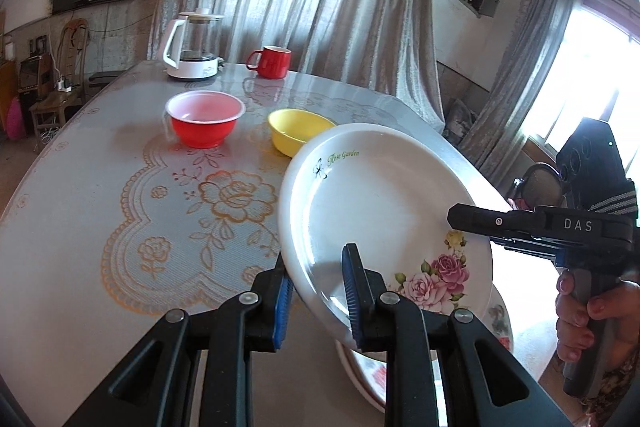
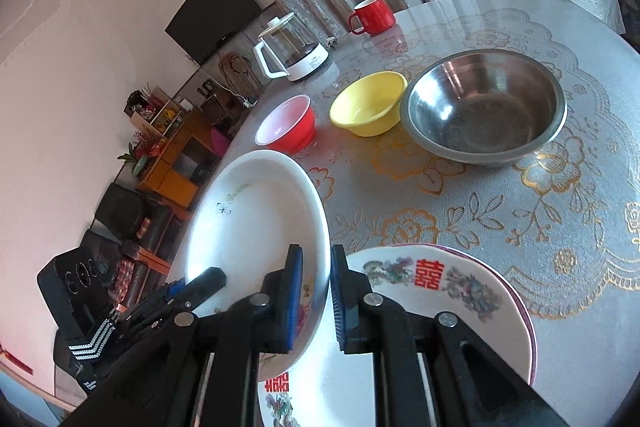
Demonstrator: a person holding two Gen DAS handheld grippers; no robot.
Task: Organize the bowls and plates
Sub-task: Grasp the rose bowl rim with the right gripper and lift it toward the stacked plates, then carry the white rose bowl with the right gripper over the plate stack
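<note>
Round table under a grey cloth with gold rose print (image 1: pixel 120 211); I'm holding the white round rose-print plate (image 1: pixel 376 195) tilted above its near edge, both grippers on it. Under it lies the white plate with red double-happiness characters and dragon print (image 2: pixel 452 311), flat on the cloth, just below and to my right of the lifted one. That's the relation that matters: I judge the stacking spot is straight down and slightly right, so the right hand is nearer to it.

Lifted plate slopes with its far "Rose Garden" rim high, near rose rim low, toward me.

Steel bowl (image 2: pixel 484 107) sits beyond the flat plate, well apart; yellow plastic bowl (image 2: pixel 368 105) just beside it, red plastic bowl (image 2: pixel 286 127) next along. All three empty, not nested yet.

Left gripper (image 1: pixel 316 291) pinches the plate's near-left rim, one pad above, one beneath. Right gripper (image 2: pixel 316 295) pinches the right rim the same way; its black body shows from the left camera at the plate's right edge.
</note>
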